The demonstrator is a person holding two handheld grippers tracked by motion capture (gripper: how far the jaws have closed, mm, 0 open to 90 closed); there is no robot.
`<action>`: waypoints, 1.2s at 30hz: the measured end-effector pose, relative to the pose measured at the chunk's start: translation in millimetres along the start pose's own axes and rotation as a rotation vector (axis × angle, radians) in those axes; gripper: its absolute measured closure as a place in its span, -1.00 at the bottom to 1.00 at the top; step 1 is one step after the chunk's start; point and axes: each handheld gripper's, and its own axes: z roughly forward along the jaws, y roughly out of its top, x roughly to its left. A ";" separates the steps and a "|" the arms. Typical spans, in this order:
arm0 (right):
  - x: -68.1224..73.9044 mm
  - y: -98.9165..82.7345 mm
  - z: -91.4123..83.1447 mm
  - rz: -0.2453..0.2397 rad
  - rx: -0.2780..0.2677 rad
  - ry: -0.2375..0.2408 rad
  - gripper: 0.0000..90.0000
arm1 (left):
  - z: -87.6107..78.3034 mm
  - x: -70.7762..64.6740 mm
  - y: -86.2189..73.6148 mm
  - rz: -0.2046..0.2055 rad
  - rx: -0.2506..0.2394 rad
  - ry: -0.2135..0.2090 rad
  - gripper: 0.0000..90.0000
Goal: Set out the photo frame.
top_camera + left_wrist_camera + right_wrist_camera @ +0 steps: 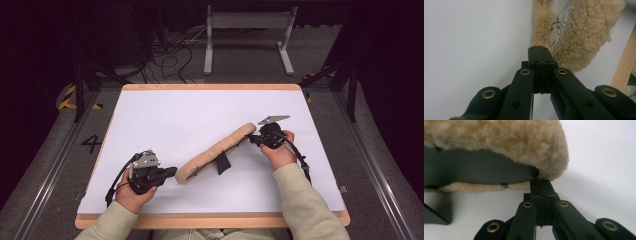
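fleece-covered pad, a long tan strip with a dark underside and a black strap, lying diagonally across the white bench. the right tongs meet its far end with jaws pressed together; in the right gripper view they appear to pinch the dark edge under the fleece, lifting that end, probably to turn or straighten the pad. the left tongs sit just beside the near end, jaws together on nothing visible, likely poised to steady it. whether they touch the fleece cannot be told.
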 end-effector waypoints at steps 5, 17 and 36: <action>0.1 6.0 9.2 0.001 -0.018 -0.006 1.00 | 1.2 -2.4 0.8 0.015 0.003 -0.010 1.00; -0.6 5.8 10.6 0.007 -0.018 -0.005 1.00 | 0.7 -4.2 1.1 0.021 -0.002 -0.005 0.99; 51.1 -17.6 -47.8 -0.116 -0.046 0.118 1.00 | 2.6 -8.1 -0.1 0.047 0.036 -0.010 0.99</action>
